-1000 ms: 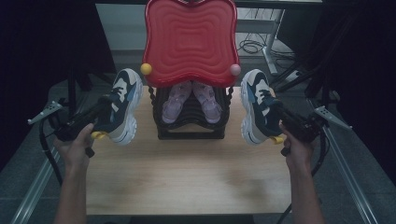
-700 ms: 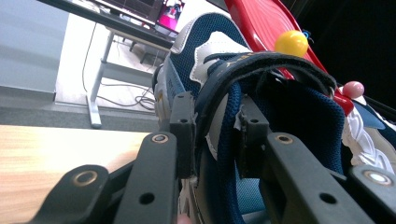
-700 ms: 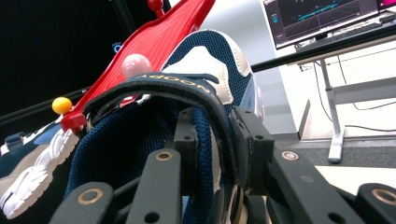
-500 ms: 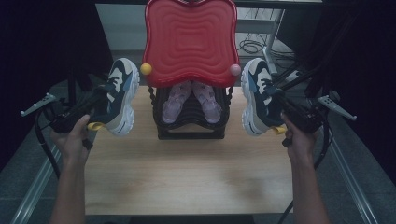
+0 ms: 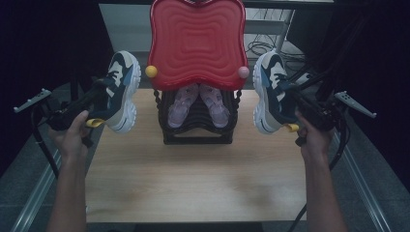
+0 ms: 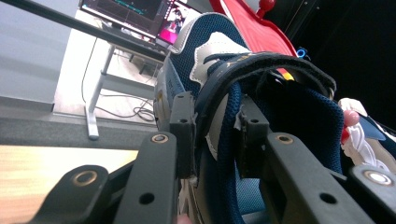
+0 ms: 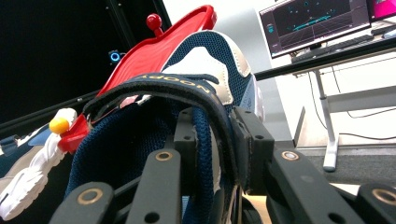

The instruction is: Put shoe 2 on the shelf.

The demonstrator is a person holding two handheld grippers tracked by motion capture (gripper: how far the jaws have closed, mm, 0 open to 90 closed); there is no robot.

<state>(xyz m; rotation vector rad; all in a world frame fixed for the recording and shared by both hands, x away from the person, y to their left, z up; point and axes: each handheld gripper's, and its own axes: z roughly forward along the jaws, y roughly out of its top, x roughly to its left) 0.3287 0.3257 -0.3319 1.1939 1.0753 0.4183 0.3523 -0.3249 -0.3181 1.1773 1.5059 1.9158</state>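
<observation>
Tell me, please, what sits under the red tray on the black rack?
Under the red tray, a pair of pale purple sandals rests on the black rack, toes toward the person. Their heel ends are covered by the tray, so the back of the shelf stays hidden.

Two navy-and-white sneakers: one at left (image 5: 118, 92), one at right (image 5: 270, 92). Two pink sandals, side by side: left one (image 5: 180, 102), right one (image 5: 215, 104). One black rack (image 5: 198, 126) under them. One red tray (image 5: 197, 43) on top, with two knobs at its near corners: one yellow (image 5: 151, 71), one pink (image 5: 243, 72). Two grippers: left (image 5: 104, 86), right (image 5: 285, 89). One wooden table (image 5: 193, 179). Two monitors: one (image 6: 135, 16) in the left gripper view, one (image 7: 310, 25) in the right gripper view.
</observation>
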